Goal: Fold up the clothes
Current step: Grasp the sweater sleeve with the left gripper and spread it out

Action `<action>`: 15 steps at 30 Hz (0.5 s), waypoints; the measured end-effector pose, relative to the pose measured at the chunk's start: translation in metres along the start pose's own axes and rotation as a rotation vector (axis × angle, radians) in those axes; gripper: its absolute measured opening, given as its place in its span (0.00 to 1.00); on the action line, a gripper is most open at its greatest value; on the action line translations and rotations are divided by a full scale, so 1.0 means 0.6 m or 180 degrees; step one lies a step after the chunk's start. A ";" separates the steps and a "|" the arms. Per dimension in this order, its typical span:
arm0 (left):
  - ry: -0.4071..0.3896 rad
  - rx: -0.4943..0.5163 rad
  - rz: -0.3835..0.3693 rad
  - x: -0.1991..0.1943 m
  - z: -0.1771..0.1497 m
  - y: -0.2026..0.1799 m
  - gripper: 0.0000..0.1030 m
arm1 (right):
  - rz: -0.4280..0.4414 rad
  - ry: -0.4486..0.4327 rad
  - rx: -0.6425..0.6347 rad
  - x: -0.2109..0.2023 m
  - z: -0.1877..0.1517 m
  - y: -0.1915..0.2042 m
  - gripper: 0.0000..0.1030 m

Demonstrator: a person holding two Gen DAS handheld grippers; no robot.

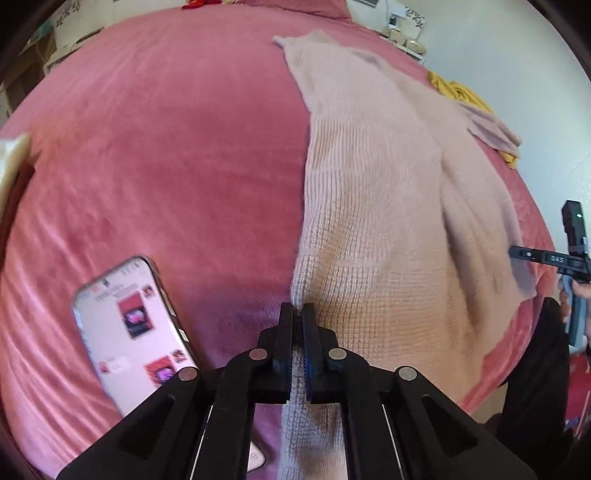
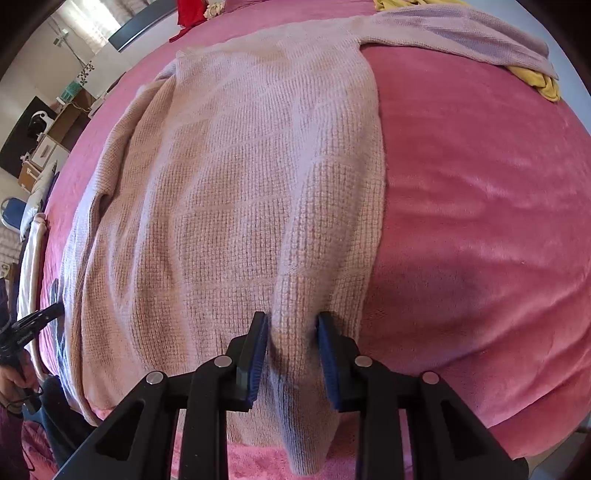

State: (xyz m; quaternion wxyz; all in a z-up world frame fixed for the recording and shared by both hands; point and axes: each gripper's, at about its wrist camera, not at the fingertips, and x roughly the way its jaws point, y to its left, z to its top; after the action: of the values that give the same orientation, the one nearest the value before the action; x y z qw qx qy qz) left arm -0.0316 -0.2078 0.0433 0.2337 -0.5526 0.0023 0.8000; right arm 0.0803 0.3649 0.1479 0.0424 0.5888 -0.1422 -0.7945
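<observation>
A pale pink knitted sweater is spread lengthwise on a bed covered by a rose-pink plush blanket, with its hem hanging over the bed's near edge. In the left wrist view the sweater occupies the right half of the bed; in the right wrist view it fills the left and middle part.

The left gripper is clenched on the sweater's left side edge close to the near edge of the bed, a thin fold of knit being pinched between the two black fingers, which stand almost together. The right gripper is closed on a thicker bunch of the knit at the sweater's right side, also at the near edge; the blue pads are pressed against the gathered fabric from both sides, and the cloth below them hangs down past the edge.

One sleeve is stretched out toward the far right corner of the bed, where it is laid across a yellow garment. A phone with a lit screen is seen on the blanket near the bed's near edge, left of the sweater and apart from it. Something red is seen at the far edge of the bed
</observation>
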 end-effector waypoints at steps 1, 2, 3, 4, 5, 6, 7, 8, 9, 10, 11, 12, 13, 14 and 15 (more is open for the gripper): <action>-0.0014 -0.0014 -0.0011 -0.010 0.008 0.006 0.04 | 0.0004 -0.0001 0.0007 0.000 0.002 -0.003 0.28; -0.0028 -0.0027 -0.0019 -0.020 0.016 0.011 0.04 | 0.0007 -0.0003 0.0008 -0.001 0.003 -0.006 0.28; -0.0049 -0.0034 -0.0021 -0.033 0.021 0.013 0.04 | 0.0009 -0.0005 0.0007 0.000 0.005 -0.009 0.28; -0.0092 -0.0048 -0.0022 -0.047 0.023 0.016 0.04 | 0.0010 -0.0007 0.0006 0.000 0.007 -0.012 0.28; -0.0163 -0.0095 -0.0010 -0.061 0.040 0.032 0.04 | 0.0015 -0.0008 0.0012 0.000 0.009 -0.015 0.28; -0.0241 -0.0143 0.0018 -0.074 0.056 0.046 0.04 | 0.0024 -0.0008 0.0026 0.000 0.010 -0.018 0.28; -0.0318 -0.0176 0.0071 -0.080 0.069 0.068 0.04 | 0.0030 -0.0007 0.0038 0.001 0.012 -0.022 0.28; -0.0421 -0.0217 0.0159 -0.100 0.090 0.096 0.04 | 0.0035 -0.0006 0.0048 0.001 0.013 -0.026 0.28; -0.0523 -0.0269 0.0255 -0.122 0.111 0.122 0.04 | 0.0039 -0.0006 0.0056 0.000 0.015 -0.029 0.28; -0.0625 -0.0341 0.0371 -0.148 0.129 0.143 0.04 | 0.0042 -0.0005 0.0061 0.000 0.016 -0.032 0.28; -0.0719 -0.0408 0.0503 -0.174 0.146 0.168 0.04 | 0.0045 -0.0003 0.0061 -0.001 0.018 -0.035 0.28; -0.0795 -0.0465 0.0669 -0.200 0.160 0.201 0.04 | 0.0047 -0.0001 0.0061 -0.002 0.021 -0.039 0.28; -0.0856 -0.0520 0.0832 -0.223 0.172 0.231 0.04 | 0.0049 0.0000 0.0062 -0.003 0.022 -0.042 0.28; -0.0876 -0.0573 0.0978 -0.236 0.182 0.254 0.04 | 0.0049 0.0000 0.0061 -0.004 0.023 -0.046 0.28; -0.0875 -0.0634 0.1105 -0.247 0.191 0.277 0.05 | 0.0046 0.0001 0.0060 -0.004 0.025 -0.049 0.28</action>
State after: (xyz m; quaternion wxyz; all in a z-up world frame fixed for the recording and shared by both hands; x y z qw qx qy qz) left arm -0.1540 -0.3809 0.1767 0.0352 -0.4502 -0.0134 0.8921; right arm 0.0697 0.3963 0.1460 0.0427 0.5883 -0.1539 -0.7927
